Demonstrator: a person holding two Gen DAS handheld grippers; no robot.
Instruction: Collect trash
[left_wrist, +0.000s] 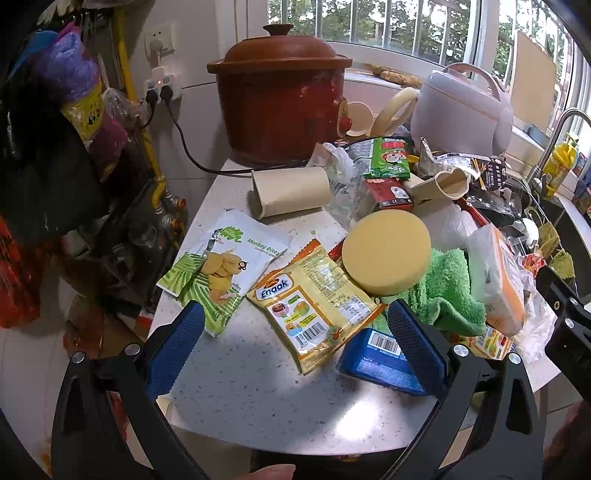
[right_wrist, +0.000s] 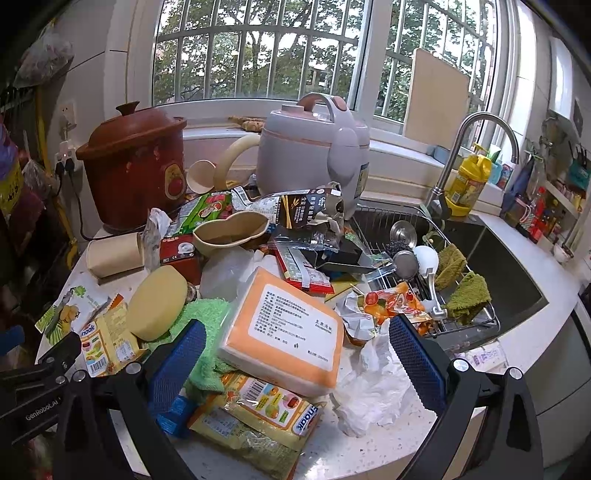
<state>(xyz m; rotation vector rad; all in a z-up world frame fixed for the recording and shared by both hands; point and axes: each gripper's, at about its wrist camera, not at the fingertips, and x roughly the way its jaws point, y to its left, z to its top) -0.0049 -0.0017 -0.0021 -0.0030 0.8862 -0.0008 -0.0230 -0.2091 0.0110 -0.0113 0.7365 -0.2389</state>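
Trash covers the speckled white desk (left_wrist: 258, 387) from its near edge to the sink. Nearest the left tool (left_wrist: 295, 339), whose blue-padded fingers are spread wide and grip nothing, lies a yellow Enaak snack packet (left_wrist: 314, 314), flat on the desk between the pads. Left of it sits a white and green Monkey Bites pouch (left_wrist: 225, 266); right of it, a blue packet (left_wrist: 373, 360) lies partly behind the right pad. A round yellow sponge (left_wrist: 386, 253) rests on the Enaak packet's far corner, touching a green cloth (left_wrist: 448, 295).

The right tool (right_wrist: 297, 354) hovers over the heap's near middle, spread wide too and empty. Between its fingers lies an orange labelled pack (right_wrist: 284, 332), tilted over a second Enaak packet (right_wrist: 266, 410), with crumpled white plastic (right_wrist: 373, 387) just to the right. Farther off lie a torn dark wrapper (right_wrist: 295, 206), a beige heart-shaped cup (right_wrist: 229, 230) and a beige tumbler (right_wrist: 114, 254) on its side at the left.

At the far edge stand a brown clay cooker (right_wrist: 136, 166) and a pale rice cooker (right_wrist: 314, 147). The sink (right_wrist: 498, 258) with its dish rack (right_wrist: 461, 321) lies to the right.
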